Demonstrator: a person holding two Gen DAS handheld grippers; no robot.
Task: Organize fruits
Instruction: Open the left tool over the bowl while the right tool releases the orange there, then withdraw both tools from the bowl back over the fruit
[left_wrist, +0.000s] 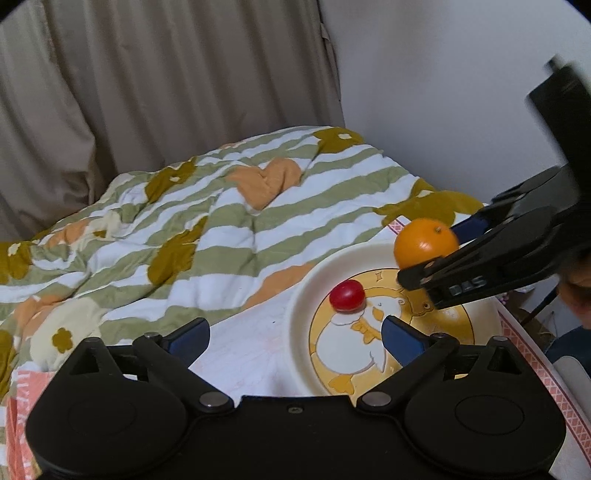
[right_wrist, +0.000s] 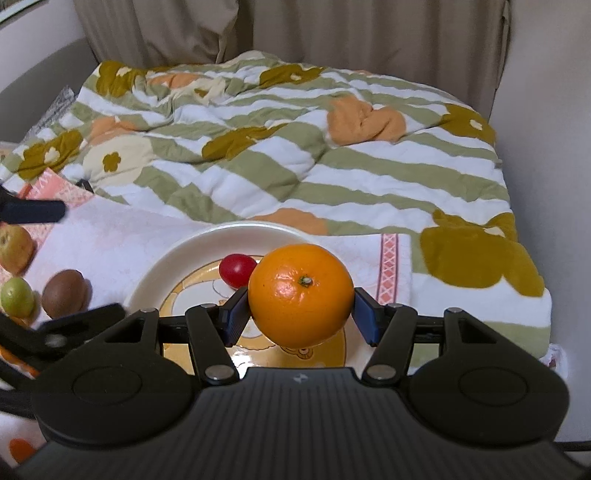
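My right gripper (right_wrist: 300, 317) pinches the orange (right_wrist: 300, 293) between both pads, holding it above the plate (right_wrist: 155, 273). A small red tomato (left_wrist: 346, 295) lies on the plate's duck picture. My left gripper (left_wrist: 295, 334) stands spread wide with nothing between its fingers. A kiwi (right_wrist: 64, 293), a green fruit (right_wrist: 16, 297) and a yellowish fruit (right_wrist: 14, 249) lie on the cloth (right_wrist: 122, 236) left of the plate.

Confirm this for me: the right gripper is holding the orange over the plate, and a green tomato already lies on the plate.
One detail is off: the tomato on the plate is red, not green, as the right wrist view shows. The rest stands: the right gripper holds the orange over the plate. The only green fruit lies off the plate, beside a kiwi.
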